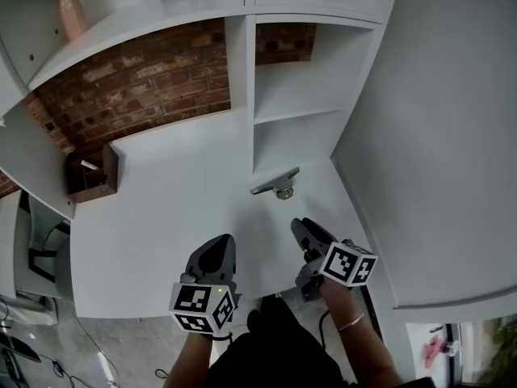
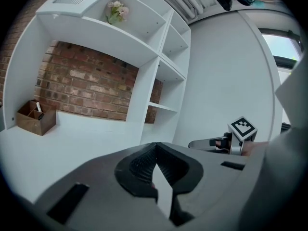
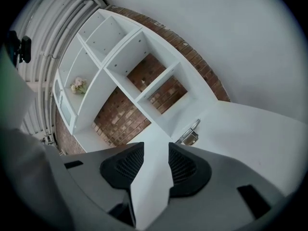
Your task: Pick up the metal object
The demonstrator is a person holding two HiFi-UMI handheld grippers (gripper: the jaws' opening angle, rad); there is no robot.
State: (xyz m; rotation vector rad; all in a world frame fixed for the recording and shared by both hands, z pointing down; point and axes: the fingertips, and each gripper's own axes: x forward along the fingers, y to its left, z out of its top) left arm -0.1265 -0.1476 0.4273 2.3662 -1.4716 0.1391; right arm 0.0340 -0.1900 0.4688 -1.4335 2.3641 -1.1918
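The metal object (image 1: pixel 276 183), a silver lever handle on a small brass-coloured base, lies on the white desk (image 1: pixel 170 217) near the shelf unit's foot. In the right gripper view the metal object (image 3: pixel 189 134) sits ahead and slightly right of the jaws. My right gripper (image 1: pixel 300 229) hovers a short way in front of it, open, nothing between its pads (image 3: pixel 180 166). The left gripper (image 1: pixel 220 249) rests near the desk's front edge, jaws shut and empty. The left gripper view shows the right gripper (image 2: pixel 226 142) off to the right.
A brown wooden box (image 1: pixel 91 172) stands at the desk's back left against the brick wall (image 1: pixel 137 83). White shelving (image 1: pixel 299 87) rises behind the handle, and a white wall (image 1: pixel 436 136) closes the right side. A pink vase (image 1: pixel 69 10) stands on the upper shelf.
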